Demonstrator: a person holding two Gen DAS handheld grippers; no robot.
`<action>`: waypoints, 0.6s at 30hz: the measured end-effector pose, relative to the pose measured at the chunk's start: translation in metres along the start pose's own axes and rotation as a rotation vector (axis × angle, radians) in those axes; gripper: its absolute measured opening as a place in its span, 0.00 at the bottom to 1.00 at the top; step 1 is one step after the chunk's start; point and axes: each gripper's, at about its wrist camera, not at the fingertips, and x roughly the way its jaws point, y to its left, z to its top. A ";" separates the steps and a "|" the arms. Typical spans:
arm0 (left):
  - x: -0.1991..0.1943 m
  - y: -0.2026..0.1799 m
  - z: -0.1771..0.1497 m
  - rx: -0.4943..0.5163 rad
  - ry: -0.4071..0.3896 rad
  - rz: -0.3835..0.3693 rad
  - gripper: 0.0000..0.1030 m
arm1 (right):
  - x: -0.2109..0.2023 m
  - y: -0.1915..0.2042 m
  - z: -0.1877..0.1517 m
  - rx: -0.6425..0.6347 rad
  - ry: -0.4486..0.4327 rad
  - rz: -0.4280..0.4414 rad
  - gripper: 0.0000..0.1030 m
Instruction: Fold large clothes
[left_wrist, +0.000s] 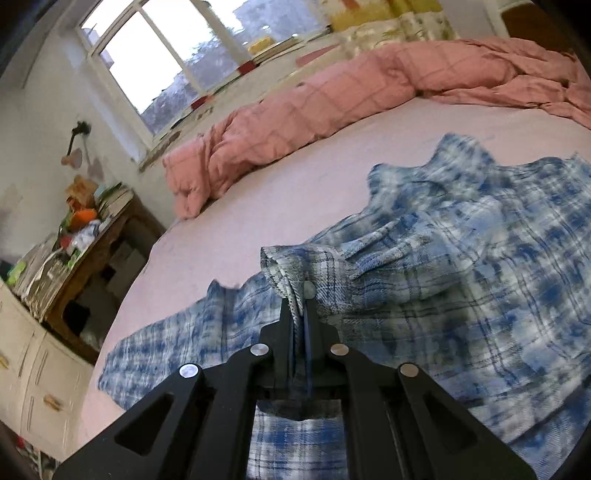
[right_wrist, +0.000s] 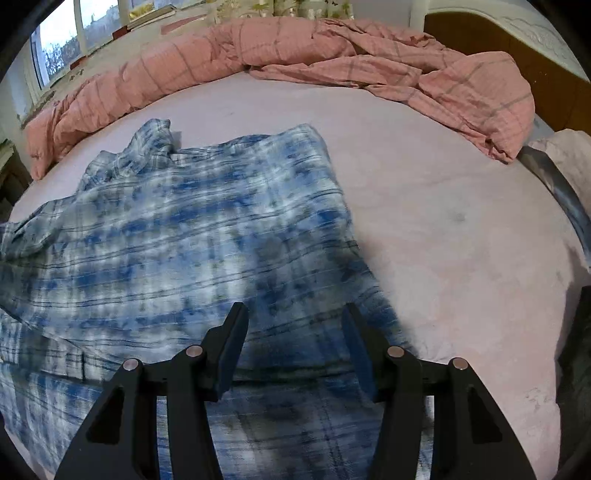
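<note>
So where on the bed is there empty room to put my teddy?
Bare sheet lies between the blue plaid shirt and the pink duvet. Another strip sits left of the shirt. The duvet crowds the far edge.

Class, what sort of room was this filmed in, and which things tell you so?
Most likely a bedroom: a bed with a pale pink sheet, a rumpled pink checked duvet along its far side, and a cluttered wooden side table below a window.

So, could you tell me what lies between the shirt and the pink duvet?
Only bare bed sheet separates the shirt from the duvet; both wrist views show it.
</note>
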 end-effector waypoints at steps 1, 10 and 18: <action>0.003 0.001 -0.003 -0.015 0.008 -0.003 0.04 | 0.001 -0.001 0.001 0.000 0.003 -0.009 0.53; 0.009 0.017 -0.031 -0.136 0.025 -0.128 0.15 | -0.006 -0.023 0.006 0.102 -0.021 0.039 0.53; -0.003 0.067 -0.072 -0.228 -0.032 -0.167 0.26 | -0.034 -0.063 0.010 0.264 -0.125 0.140 0.53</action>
